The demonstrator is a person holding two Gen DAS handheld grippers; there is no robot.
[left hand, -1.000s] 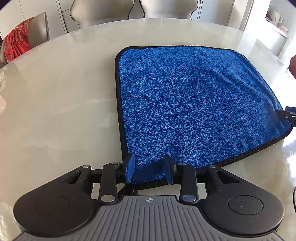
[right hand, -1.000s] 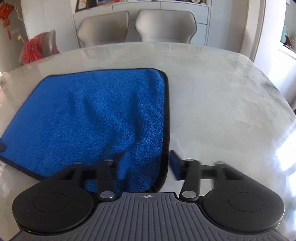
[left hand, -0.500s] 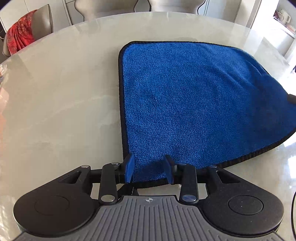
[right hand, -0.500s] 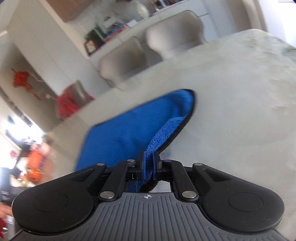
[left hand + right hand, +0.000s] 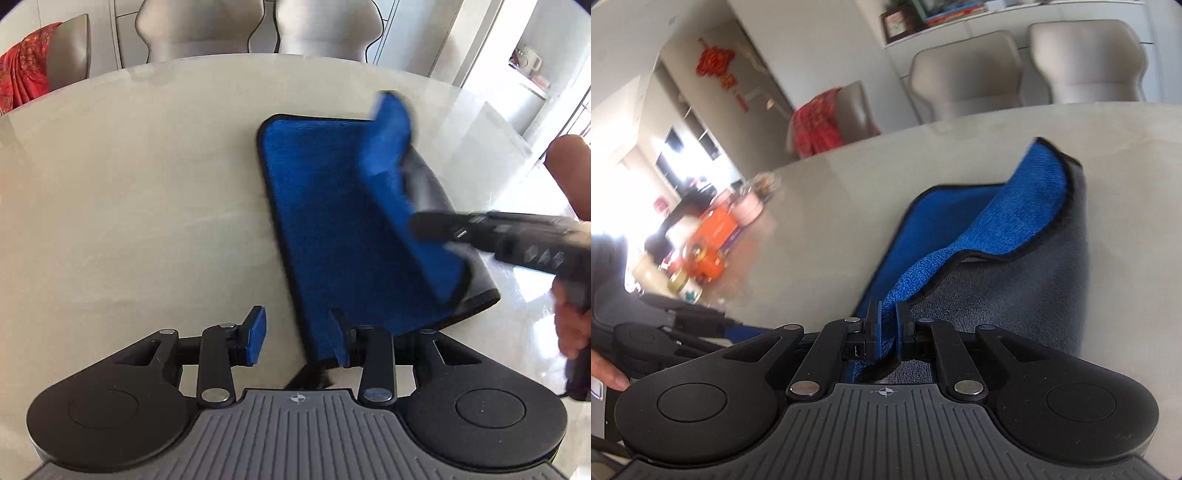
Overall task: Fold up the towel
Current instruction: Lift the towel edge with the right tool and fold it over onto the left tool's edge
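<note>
Pinching the towel (image 5: 1004, 221) edge, your right gripper (image 5: 886, 325) is folding it leftward; your left gripper (image 5: 297, 338) is opening beside the near corner, bare table (image 5: 147, 184) toward nine o'clock.

**Plush cloth on polished stone**

Blue towel (image 5: 325, 221): fluffy looped terry, grey smoother underside, black stitched hem. Table (image 5: 147, 184): glossy, pale, marble-like, mirroring window light near far right edge. Left gripper (image 5: 297, 339): matt black plastic, ribbed grey housing, shiny metal rivets, blue rubbery pads.
</note>
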